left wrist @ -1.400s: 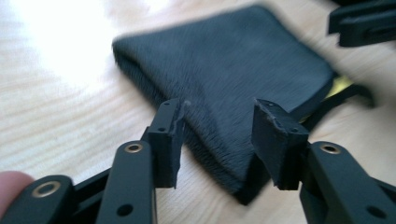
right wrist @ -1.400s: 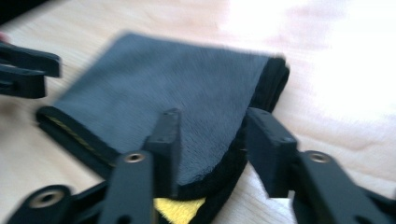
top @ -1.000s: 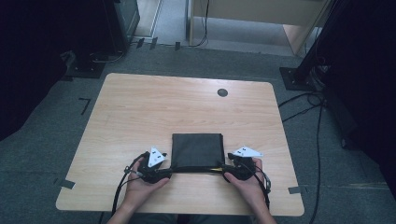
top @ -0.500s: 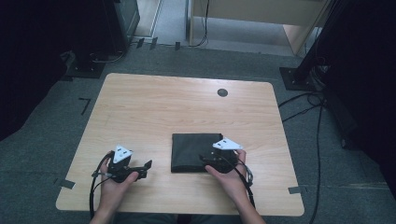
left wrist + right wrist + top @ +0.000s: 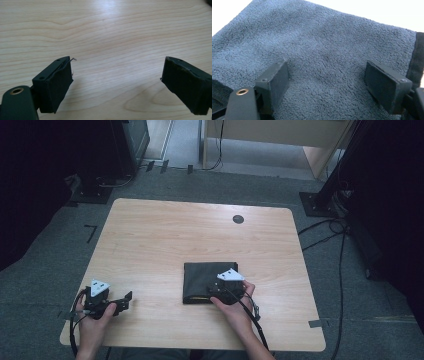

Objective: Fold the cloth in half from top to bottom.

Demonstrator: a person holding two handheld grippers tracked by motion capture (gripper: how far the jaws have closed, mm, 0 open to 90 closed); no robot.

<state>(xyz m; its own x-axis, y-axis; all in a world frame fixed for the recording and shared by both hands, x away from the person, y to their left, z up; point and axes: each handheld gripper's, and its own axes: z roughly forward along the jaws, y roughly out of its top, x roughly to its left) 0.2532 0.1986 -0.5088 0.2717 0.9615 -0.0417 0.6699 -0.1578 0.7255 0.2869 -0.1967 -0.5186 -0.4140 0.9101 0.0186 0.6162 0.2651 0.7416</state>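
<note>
The folded dark cloth (image 5: 202, 280) lies flat on the counter (image 5: 165, 240), toward your edge and a little right of the middle. Taking that cloth as your landmark: your right gripper (image 5: 220, 292) sits over its near right corner, and your left gripper (image 5: 125, 299) is well off to its left, above bare wood.

Both sets of jaws are released. In the right gripper view the jaws have just been spreading, and they stand wide apart over the fleecy blue-grey pile (image 5: 322, 57) with nothing pinched between the pads. In the left gripper view the jaws have also just opened out and have only wood grain between them.

Expect this cloth to be light, limp and quite soft. It looks like a thick, nubby fleece, so the pads should bite well and it is unlikely to slip, but it will sag and may unfold the moment you lift one layer alone. It is not fragile. The darker hemmed border (image 5: 418, 57) along the cloth's edge looks like the firmest place to grasp. Take a corner or that hem and catch all the layers if you want the fold kept, or the top layer alone to open it.
</note>
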